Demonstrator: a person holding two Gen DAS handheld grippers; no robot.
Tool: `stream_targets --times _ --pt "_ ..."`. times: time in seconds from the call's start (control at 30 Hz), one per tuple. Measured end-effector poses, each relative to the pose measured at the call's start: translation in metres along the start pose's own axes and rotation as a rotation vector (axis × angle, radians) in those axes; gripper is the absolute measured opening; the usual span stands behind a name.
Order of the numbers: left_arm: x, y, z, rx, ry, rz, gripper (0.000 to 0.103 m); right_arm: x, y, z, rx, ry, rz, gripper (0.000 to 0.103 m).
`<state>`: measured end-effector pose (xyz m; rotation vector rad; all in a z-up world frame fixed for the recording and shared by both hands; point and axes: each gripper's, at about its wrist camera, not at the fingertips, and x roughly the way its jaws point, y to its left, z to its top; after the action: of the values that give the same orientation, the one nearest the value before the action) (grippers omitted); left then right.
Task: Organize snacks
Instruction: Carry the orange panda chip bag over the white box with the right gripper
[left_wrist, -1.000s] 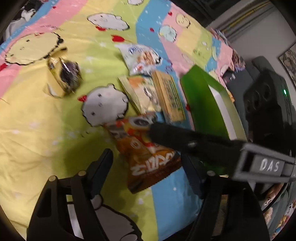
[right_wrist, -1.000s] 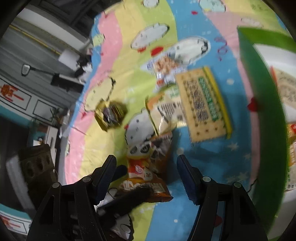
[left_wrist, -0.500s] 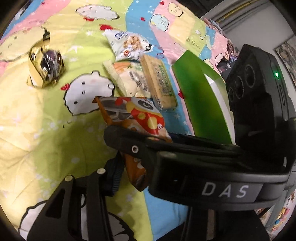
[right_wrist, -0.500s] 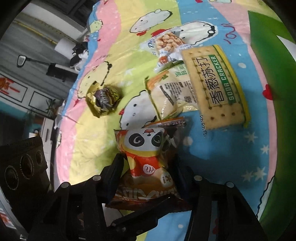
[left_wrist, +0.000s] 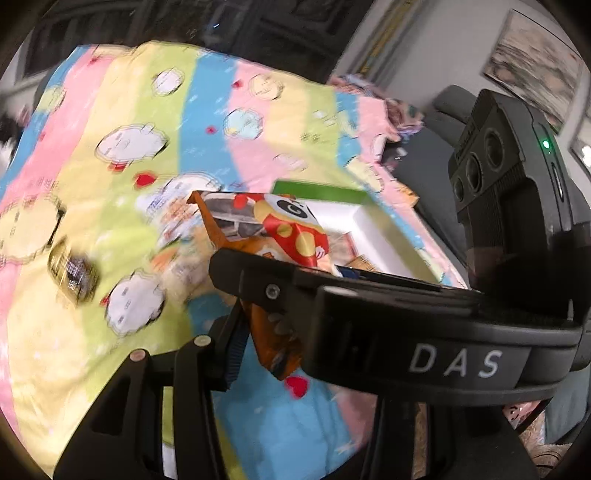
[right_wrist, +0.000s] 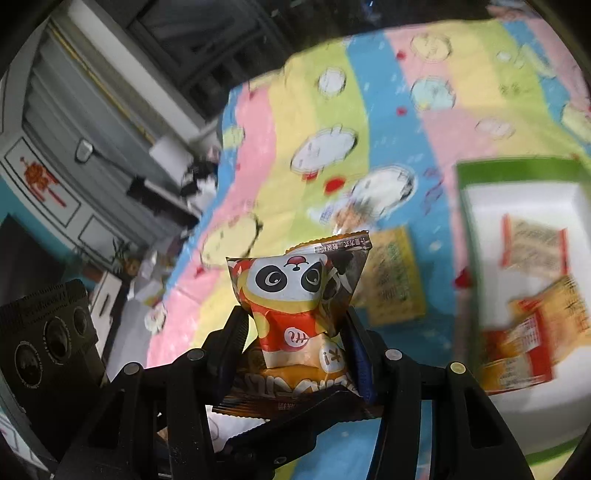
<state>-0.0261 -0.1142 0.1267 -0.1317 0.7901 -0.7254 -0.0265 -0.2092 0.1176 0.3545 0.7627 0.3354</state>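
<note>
Both grippers are on it! The right gripper (right_wrist: 295, 354) clamps the panda snack bag (right_wrist: 299, 291) at centre frame, lifted off the striped cartoon blanket (right_wrist: 369, 103); the left gripper (left_wrist: 266, 328) pinches its lower edge, with the green-rimmed white tray (right_wrist: 517, 173) at right.

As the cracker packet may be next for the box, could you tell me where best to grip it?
I'd grip the yellow cracker packet across its narrow width, at the long edges, coming from above: it lies flat on the blanket, and its near corner sits behind the held panda bag.
</note>
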Motion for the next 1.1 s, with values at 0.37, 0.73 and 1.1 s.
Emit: stream_targets --times 0.37,0.73,1.1 --pt "0.042 -0.078 0.027 0.132 -0.015 -0.088 0.045 -0.076 -0.065 0.013 0.082 -0.185 -0.056 0.053" --pt "0.109 -0.112 0.034 0.135 0.117 -0.202 0.044 -0.095 -0.134 0.013 0.235 -0.19 -0.162 0.053" --pt "0.159 -0.114 0.029 0.085 0.261 -0.21 0.044 -0.074 -0.187 0.009 0.378 -0.094 -0.179 0.053"
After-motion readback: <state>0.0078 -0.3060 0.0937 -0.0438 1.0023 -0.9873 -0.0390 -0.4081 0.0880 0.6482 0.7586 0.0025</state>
